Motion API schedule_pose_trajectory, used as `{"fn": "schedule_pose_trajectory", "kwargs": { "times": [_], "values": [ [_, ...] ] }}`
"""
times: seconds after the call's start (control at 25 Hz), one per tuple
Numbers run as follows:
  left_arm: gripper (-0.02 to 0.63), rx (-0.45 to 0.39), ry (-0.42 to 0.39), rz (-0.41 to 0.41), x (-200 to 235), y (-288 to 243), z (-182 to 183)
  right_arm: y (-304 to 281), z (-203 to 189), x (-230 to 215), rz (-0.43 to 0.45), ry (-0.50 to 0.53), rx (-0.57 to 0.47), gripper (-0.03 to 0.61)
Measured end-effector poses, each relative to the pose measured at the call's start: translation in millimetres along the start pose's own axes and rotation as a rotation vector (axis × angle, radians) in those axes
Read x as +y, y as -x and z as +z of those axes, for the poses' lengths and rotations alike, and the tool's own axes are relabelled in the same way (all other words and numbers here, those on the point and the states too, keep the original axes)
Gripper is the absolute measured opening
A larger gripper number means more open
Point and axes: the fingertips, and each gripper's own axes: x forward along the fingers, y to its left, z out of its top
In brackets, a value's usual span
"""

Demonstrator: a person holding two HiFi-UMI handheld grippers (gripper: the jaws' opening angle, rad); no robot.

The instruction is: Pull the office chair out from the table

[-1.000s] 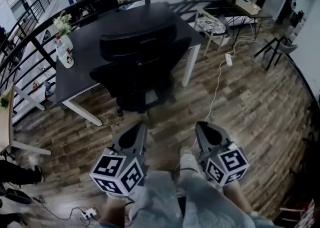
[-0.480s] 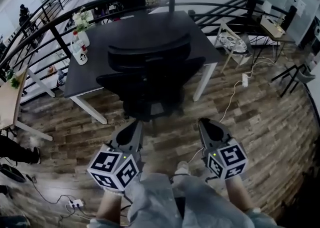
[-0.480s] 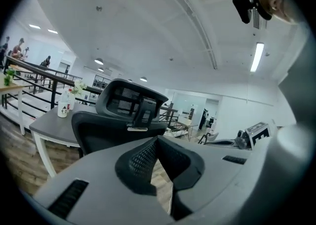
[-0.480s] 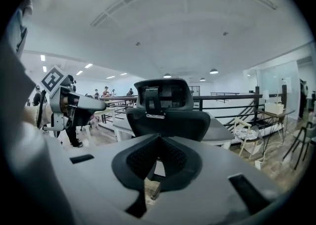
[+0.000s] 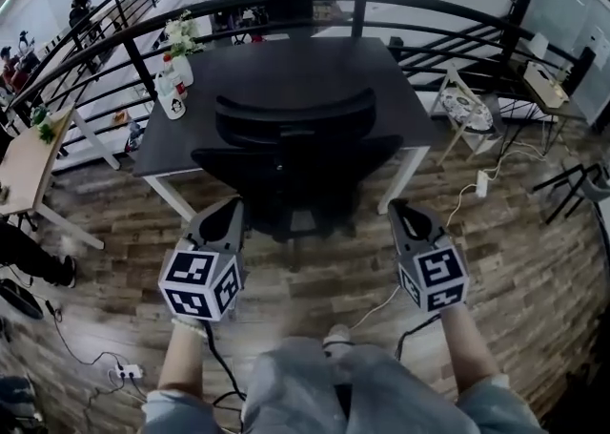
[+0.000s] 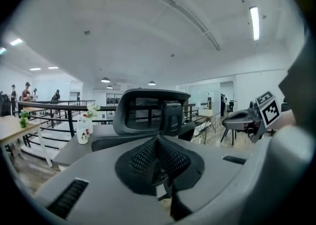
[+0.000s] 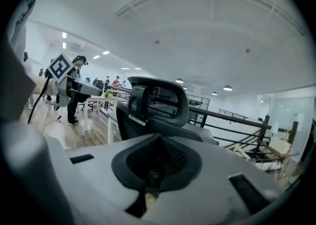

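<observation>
Grey plastic jaws are pressed together on both tools, with nothing caught between them. The left tool (image 5: pixel 230 207) and the right tool (image 5: pixel 401 206) are held out side by side, well apart from each other and pointing a little below level.

Straight ahead, in the gap between them, stands the black office chair (image 5: pixel 292 150). Its mesh back faces the tools and neither one touches it. In the left gripper view the chair's back (image 6: pixel 150 112) rises just beyond the closed tips (image 6: pixel 159 142), and the right gripper view shows it the same way (image 7: pixel 159 101). The seat is pushed in at the near edge of the dark surface (image 5: pixel 286 65). Bottles and a vase of flowers (image 5: pixel 174 87) stand on the far-left corner, and a black railing (image 5: pixel 429 12) runs behind.

The step in hand looks like the approach, with the pull itself not yet begun. To do it well, the jaws should probably open before they arrive. Each tool could then take one side of the back or an armrest at matching height. A straight draw toward the person would let the castors roll over the plank floor (image 5: pixel 505 241) without swinging the chair. A white cable (image 5: pixel 381 303) trails on the floor below the right tool and could snag a wheel.
</observation>
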Motion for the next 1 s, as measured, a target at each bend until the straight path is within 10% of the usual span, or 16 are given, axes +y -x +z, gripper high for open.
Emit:
{"fn": "schedule_pose_trajectory", "kwargs": {
  "times": [0.32,1.0],
  "values": [
    [0.011,0.014,-0.234,0.227,48,-34,-6,-60,4,-31,-0.011,0.320,0.030,0.087],
    [0.173,0.291,-1.130,0.397,95,-97,-19,-148,-3,-28,0.051,0.906,0.170,0.215]
  ]
}}
